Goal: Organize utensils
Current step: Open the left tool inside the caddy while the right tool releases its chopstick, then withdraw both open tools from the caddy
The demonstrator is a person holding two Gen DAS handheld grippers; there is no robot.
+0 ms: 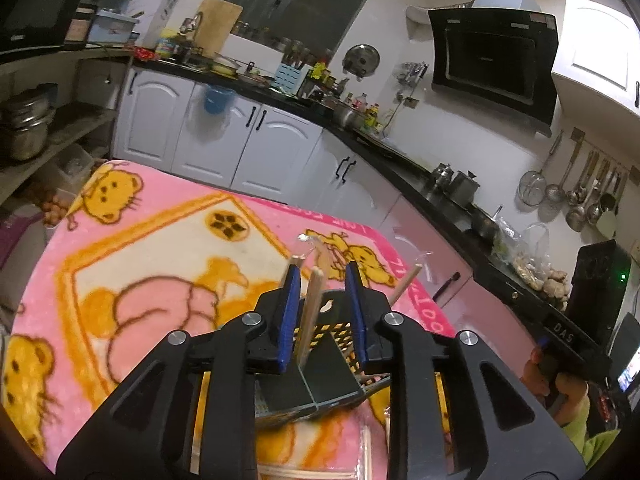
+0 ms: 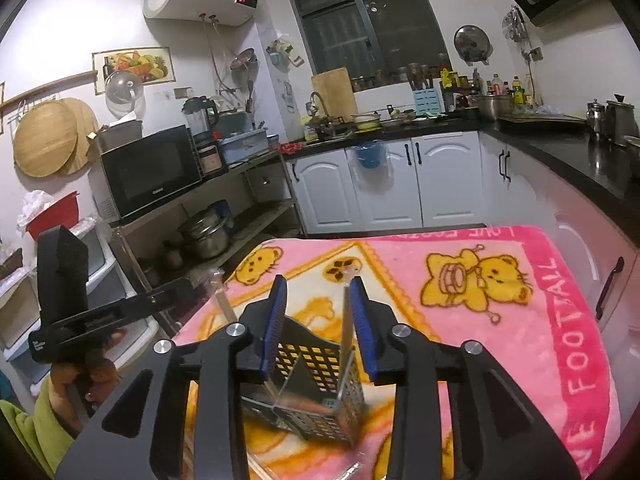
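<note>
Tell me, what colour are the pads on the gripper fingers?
Blue. The pads on the right gripper show best in the right wrist view, against black arms.

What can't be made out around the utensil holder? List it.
- Left wrist view: the holder's base and lower walls, hidden by the left gripper.
- Right wrist view: the holder's floor, dark and blurred.
- Both views: the lower ends of the chopsticks, sunk inside the holder.
- Clear packaging, cut off by the bottom edge.

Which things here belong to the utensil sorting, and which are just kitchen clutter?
In the job:
- black perforated utensil holder
- wooden chopsticks standing in it
- left gripper, right gripper, both open over it

Lying about:
- pink bear blanket
- microwave
- hanging ladles
- stacked pots
</note>
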